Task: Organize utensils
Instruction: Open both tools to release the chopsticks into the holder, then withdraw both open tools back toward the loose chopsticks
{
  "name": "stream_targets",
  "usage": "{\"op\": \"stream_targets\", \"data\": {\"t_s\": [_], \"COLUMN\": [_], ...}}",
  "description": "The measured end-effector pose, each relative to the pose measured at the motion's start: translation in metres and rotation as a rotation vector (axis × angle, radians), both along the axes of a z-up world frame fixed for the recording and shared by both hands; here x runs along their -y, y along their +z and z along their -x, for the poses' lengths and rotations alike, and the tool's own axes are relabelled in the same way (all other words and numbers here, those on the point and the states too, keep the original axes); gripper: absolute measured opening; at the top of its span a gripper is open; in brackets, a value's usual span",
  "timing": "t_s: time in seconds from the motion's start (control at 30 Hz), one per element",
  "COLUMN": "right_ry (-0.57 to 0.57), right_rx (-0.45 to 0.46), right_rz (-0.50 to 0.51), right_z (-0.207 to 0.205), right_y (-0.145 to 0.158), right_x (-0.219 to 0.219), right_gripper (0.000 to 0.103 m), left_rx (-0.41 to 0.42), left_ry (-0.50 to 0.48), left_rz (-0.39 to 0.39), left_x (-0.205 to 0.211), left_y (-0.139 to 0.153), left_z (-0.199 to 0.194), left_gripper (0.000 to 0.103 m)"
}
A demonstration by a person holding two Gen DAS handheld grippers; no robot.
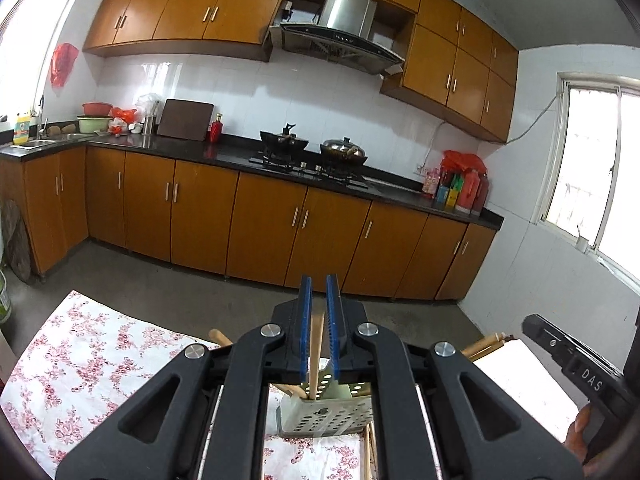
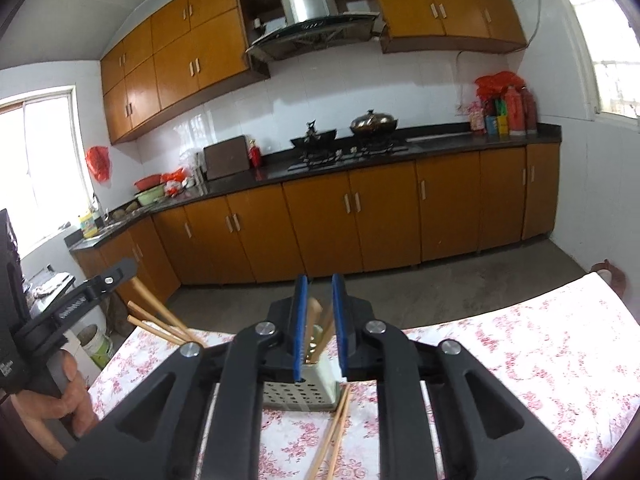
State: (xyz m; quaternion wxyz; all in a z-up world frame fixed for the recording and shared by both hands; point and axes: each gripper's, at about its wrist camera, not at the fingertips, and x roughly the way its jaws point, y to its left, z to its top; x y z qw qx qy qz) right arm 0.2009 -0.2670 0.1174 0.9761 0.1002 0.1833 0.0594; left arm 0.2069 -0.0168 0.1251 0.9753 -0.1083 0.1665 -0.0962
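Floral tablecloth (image 2: 520,344), perforated plastic holder (image 2: 298,396), left hand-held gripper (image 1: 319,286) pinching wooden chopstick (image 1: 317,344), right hand-held gripper (image 2: 319,285) slightly parted

My left-hand camera rides just behind my left tongs (image 1: 320,292), tipped slightly down, facing the kitchen counter (image 1: 224,156) at twelve o'clock across the room. The perforated utensil holder (image 1: 324,412) sits very near, at six o'clock. My right-hand camera looks out over my right tongs (image 2: 320,292) likewise, the same holder (image 2: 300,396) close below. Both share the stove (image 2: 348,156), the cabinets, the floral tablecloth (image 2: 520,344); each catches the other gripper at its edge
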Motion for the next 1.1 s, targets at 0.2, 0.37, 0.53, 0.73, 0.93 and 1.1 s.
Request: {"op": "stream_targets", "data": {"t_s": [0.2, 0.37, 0.53, 0.73, 0.93, 1.1], "right_ry": [-0.090, -0.126, -0.056, 0.092, 0.113, 0.080], "right_rx": [-0.028, -0.157, -0.349, -0.509, -0.568, -0.545], "right_rz": [-0.023, -0.037, -0.050, -0.016, 0.076, 0.129], "right_z": [0.025, 0.031, 0.027, 0.024, 0.024, 0.023], "right_y": [-0.016, -0.067, -0.136, -0.202, -0.233, -0.232], "right_x": [0.032, 0.048, 0.032, -0.021, -0.048, -0.041], "right_gripper": [0.018, 0.019, 0.020, 0.020, 0.020, 0.008], "left_rx": [0.014, -0.026, -0.160, -0.375, -0.443, -0.476], "left_ry": [0.035, 0.087, 0.109, 0.026, -0.069, -0.137], "left_rz": [0.004, -0.017, -0.096, -0.108, -0.094, -0.085], "left_x": [-0.024, -0.053, -0.071, -0.073, -0.065, -0.055], "left_y": [0.007, -0.011, -0.063, -0.142, -0.180, -0.194], "left_z": [0.026, 0.045, 0.043, 0.038, 0.048, 0.051], "left_gripper": [0.017, 0.017, 0.017, 0.017, 0.017, 0.017]}}
